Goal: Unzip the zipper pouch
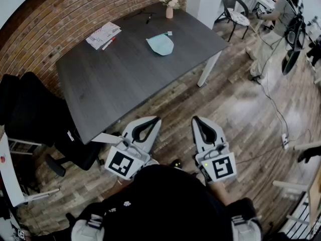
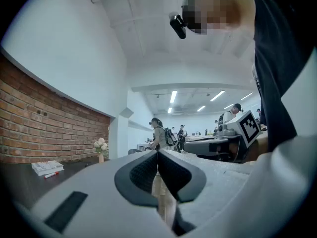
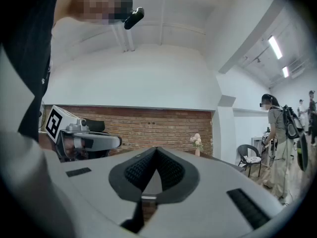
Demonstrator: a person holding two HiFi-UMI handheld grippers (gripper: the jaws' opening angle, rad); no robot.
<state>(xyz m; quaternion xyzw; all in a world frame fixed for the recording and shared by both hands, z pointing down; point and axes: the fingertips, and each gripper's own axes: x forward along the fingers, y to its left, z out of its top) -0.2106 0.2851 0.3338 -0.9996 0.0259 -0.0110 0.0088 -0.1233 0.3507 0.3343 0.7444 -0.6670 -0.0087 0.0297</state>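
Note:
A pale mint zipper pouch [image 1: 161,43] lies flat on the far part of the dark table [image 1: 125,79], well beyond both grippers. My left gripper [image 1: 153,120] is held close to my body off the table's near edge, jaws shut on nothing. Beside it my right gripper [image 1: 197,120] is likewise shut and empty. In the left gripper view the left gripper [image 2: 157,153] has its pads meeting at the tips, with the other gripper at the right. In the right gripper view the right gripper [image 3: 156,149] shows closed tips too. The pouch does not show in either gripper view.
A vase of flowers [image 1: 169,4] stands at the table's far corner, papers with a red pen [image 1: 103,34] at the far left. A black office chair [image 1: 30,114] stands at the left, a wicker chair [image 1: 234,11] and a person [image 1: 276,24] at the far right. A cable [image 1: 273,102] trails over the wood floor.

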